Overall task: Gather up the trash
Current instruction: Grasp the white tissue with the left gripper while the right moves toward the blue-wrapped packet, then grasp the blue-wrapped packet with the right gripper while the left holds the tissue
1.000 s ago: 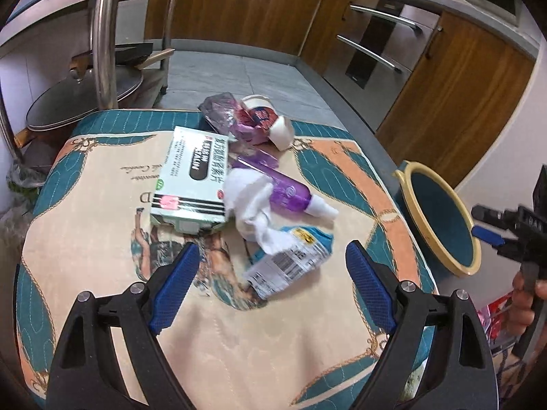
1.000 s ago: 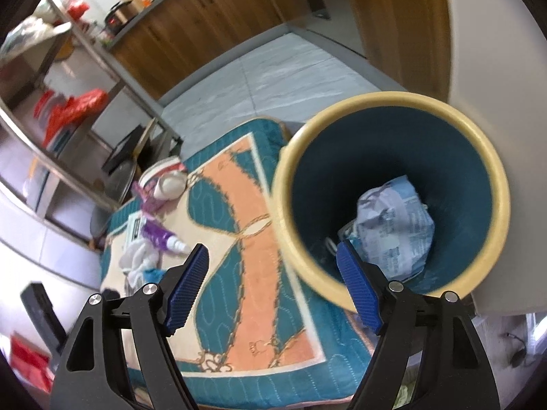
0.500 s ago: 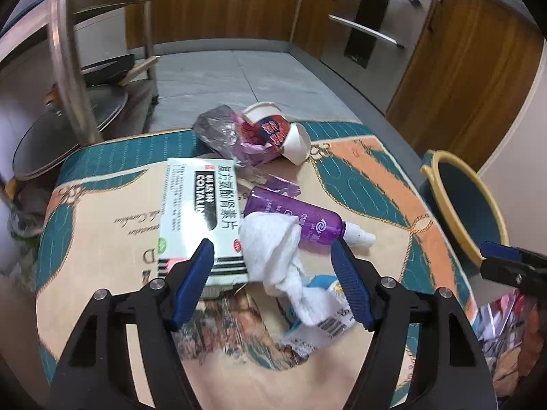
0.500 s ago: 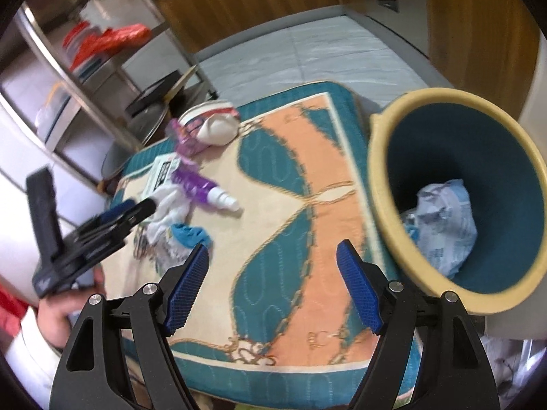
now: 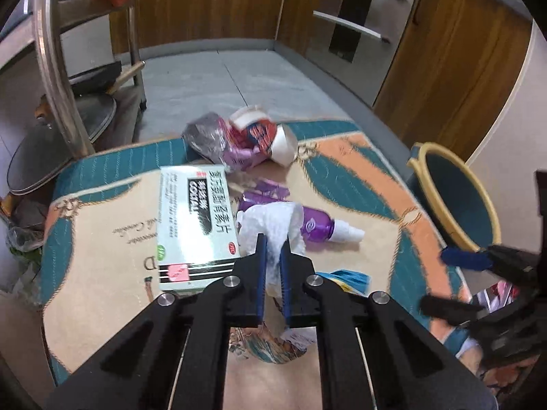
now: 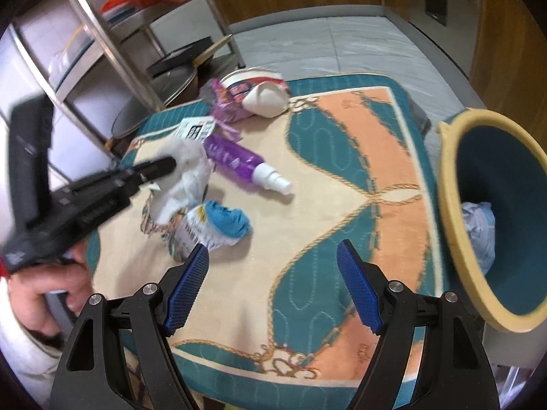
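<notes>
- Left tongs (image 5: 272,244): closed tight on the tissue (image 5: 270,220); white paper shows between the blue pads. Their arms cover the lower part of the tissue.
- In the right wrist view the left tongs (image 6: 171,163) are blurred; their tip sits in the tissue (image 6: 186,174), and whether the tissue is off the cloth cannot be told.
- Right tongs (image 6: 273,256): wide, nothing between them, above bare cloth. In the left wrist view only a blurred part of them shows at 4 o'clock.
- Desk (image 6: 342,157): covered by a patterned cloth; near edge cut off.
- Box (image 5: 195,222): flat, touching the tissue at its 9 o'clock; near end partly behind the left arm.
- Bottle (image 6: 239,162): purple, on its side, white cap toward 4 o'clock; its base is under the tissue.
- Wrapper (image 6: 218,225): blue and white, crumpled, just at 5 o'clock of the tissue.
- Cup (image 5: 273,140) and crumpled film (image 5: 208,140): at the far edge, 12 o'clock; print unreadable.
- Bin (image 6: 495,218): at 3 o'clock off the desk edge, crumpled paper (image 6: 478,232) inside; rim cut by the frame.
- Hand (image 6: 51,294): on the left grip, blurred.
</notes>
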`<state>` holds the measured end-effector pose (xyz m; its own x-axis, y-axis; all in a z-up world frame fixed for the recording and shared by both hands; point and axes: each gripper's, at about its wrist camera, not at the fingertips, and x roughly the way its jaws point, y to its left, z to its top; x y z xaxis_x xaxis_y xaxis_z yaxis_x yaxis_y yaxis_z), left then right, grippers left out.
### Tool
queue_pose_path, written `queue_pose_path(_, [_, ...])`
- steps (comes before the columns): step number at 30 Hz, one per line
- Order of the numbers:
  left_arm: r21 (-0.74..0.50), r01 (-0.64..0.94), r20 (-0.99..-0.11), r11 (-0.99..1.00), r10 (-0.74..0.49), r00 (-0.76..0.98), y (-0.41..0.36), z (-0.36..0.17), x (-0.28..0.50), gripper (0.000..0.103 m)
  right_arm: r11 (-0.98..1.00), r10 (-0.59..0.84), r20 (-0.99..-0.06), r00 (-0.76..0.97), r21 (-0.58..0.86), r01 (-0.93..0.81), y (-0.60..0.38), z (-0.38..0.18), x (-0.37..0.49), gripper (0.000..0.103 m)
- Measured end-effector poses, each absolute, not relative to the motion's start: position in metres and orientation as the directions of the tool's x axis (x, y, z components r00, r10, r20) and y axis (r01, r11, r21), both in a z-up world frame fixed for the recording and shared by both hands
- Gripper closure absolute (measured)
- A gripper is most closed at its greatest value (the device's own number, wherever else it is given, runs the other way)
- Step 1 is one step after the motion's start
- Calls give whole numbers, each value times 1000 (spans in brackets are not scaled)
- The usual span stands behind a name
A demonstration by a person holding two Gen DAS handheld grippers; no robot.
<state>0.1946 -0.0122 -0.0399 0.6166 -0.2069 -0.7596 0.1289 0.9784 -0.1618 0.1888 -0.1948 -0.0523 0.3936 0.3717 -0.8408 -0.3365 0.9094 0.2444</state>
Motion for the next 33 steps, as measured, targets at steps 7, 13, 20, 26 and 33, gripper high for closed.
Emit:
queue_pose_path(7, [-189,96,-722,977,-205,661,5,-21,177,96,896,360,-855,373,207,-392,-164,-64,190,25])
queue_pose_path(13, [-208,62,-717,976,-195,669,22,-21,158,96,897,371,-851,372,226,-379,-147,-69,200,25])
queue_pose_path(20, [-233,33,-723,972,-196,662,33,-27,139,96,891,377,-852,363,226,-395,-126,-80,207,25])
queue_pose_path(26, [-241,27,-726,970,-199,658,32,-28,130,96,888,357,-866,351,197,-416,-122,-99,202,35])
queue_pose_path(33, [-238,34,-724,971,-201,660,26,-25,125,96,872,384,-849,362,206,-444,-123,-92,199,55])
